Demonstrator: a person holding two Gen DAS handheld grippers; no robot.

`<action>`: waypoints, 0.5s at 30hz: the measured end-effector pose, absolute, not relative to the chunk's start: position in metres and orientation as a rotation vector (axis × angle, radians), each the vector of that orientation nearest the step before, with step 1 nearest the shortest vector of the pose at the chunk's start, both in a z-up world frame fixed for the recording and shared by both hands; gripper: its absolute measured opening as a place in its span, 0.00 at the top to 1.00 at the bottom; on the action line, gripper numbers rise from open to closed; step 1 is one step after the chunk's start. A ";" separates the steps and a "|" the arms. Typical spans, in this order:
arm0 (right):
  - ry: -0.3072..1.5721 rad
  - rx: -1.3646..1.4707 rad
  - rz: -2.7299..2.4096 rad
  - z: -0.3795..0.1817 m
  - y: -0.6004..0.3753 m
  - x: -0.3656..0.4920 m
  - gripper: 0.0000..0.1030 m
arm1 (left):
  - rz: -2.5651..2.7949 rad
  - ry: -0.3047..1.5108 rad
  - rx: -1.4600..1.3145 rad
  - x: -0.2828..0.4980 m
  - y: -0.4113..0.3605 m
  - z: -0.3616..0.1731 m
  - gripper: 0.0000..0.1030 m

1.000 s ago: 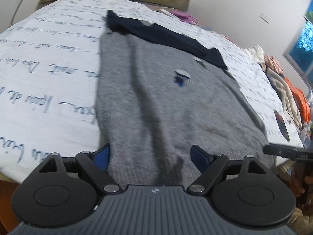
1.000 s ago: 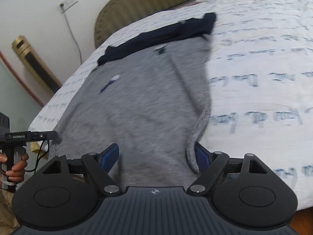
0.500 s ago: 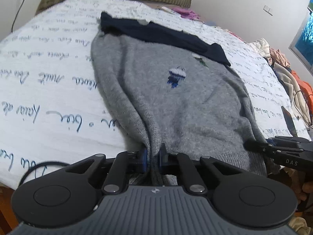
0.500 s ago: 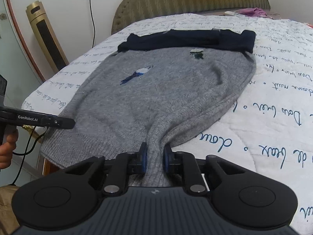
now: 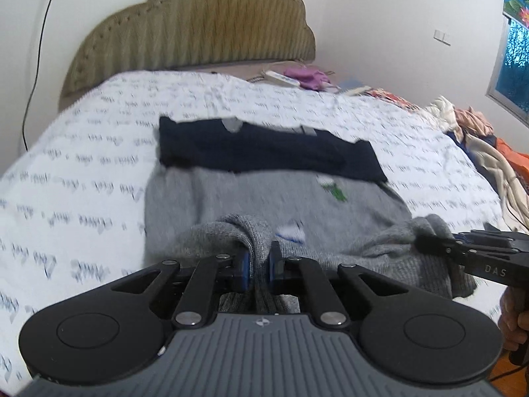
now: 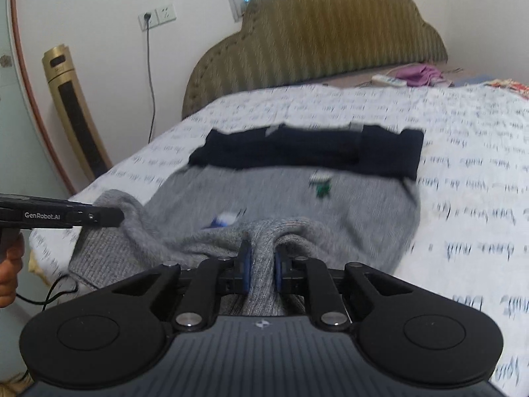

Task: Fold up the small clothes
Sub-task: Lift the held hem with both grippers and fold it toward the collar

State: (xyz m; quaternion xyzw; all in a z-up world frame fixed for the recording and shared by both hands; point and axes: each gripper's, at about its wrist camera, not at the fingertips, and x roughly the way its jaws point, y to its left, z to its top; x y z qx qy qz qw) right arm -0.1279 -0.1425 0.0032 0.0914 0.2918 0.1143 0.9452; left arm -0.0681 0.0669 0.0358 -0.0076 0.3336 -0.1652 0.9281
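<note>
the grey sweater [image 5: 238, 198] is lying at the centre of the frame on the white bedspread [image 5: 82, 172], its navy band [image 5: 264, 152] toward the headboard [image 5: 198, 23] at the top. the left gripper [image 5: 257, 261] is pinching a bunched grey hem between its blue pads. the right gripper [image 6: 263, 261] is clamping another bunch of the same hem at lower centre.

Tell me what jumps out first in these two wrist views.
The grey sweater on the bed, its near hem bunched and lifted: the left tool and right tool are each shut on a corner. Behind it, a navy band crosses the sweater's far end, before the headboard.
</note>
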 end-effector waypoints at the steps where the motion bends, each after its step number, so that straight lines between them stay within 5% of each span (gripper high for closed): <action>1: 0.588 0.190 0.230 0.005 -0.145 -0.123 0.87 | -0.334 0.683 -0.016 -0.063 0.066 0.037 0.90; 15: 0.556 0.233 0.165 0.011 -0.165 -0.040 0.87 | -0.291 0.665 0.091 0.018 0.037 0.054 0.90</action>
